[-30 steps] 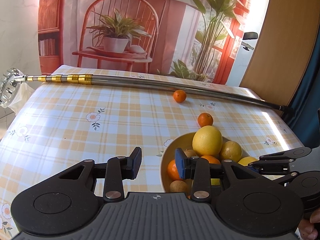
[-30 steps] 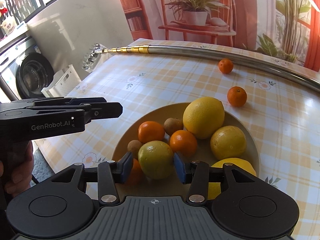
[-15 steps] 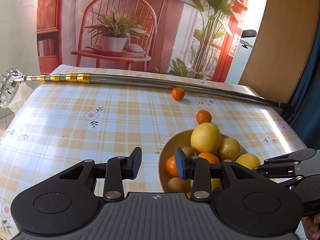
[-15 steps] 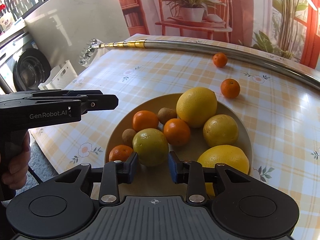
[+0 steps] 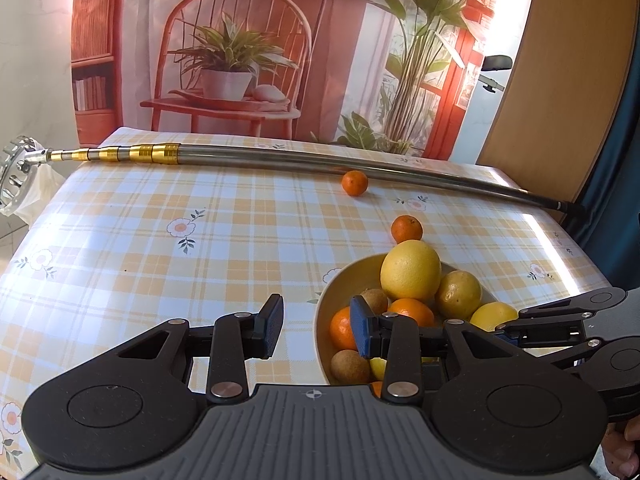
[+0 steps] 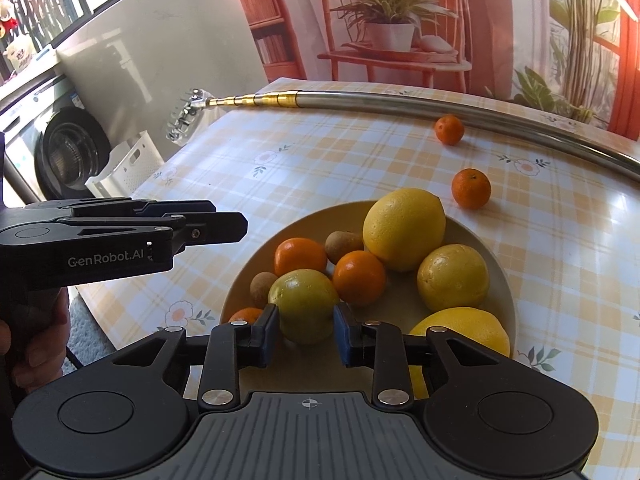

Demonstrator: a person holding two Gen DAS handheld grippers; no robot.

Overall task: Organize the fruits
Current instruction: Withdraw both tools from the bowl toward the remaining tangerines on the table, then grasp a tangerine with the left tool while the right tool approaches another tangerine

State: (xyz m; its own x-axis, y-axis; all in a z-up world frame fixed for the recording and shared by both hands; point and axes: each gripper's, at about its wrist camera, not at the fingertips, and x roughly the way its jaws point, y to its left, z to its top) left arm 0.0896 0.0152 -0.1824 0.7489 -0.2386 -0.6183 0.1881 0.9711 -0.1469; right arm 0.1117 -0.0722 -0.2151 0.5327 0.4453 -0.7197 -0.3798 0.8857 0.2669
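A pale yellow bowl [image 6: 400, 300] on the checked tablecloth holds several citrus fruits and small brown ones, among them a big yellow grapefruit [image 6: 404, 229]. My right gripper [image 6: 306, 334] is shut on a green-yellow citrus [image 6: 304, 300] at the bowl's near side, with both pads against it. Whether the fruit is lifted off the bowl I cannot tell. Two loose tangerines lie beyond the bowl, one close [image 6: 471, 189] and one farther back [image 6: 450, 129]. My left gripper [image 5: 316, 326] is open and holds nothing, over the bowl's [image 5: 340, 284] left rim.
A long metal telescopic pole [image 6: 400, 100] with a gold end lies across the far side of the table, touching the farther tangerine. A washing machine [image 6: 68, 152] and a white crate [image 6: 128, 160] stand off the table's left edge. A printed backdrop hangs behind.
My right gripper's fingers have come together from wide apart onto the green-yellow citrus. Both grippers have drifted slightly back from the bowl. The left gripper's fingers have not changed.
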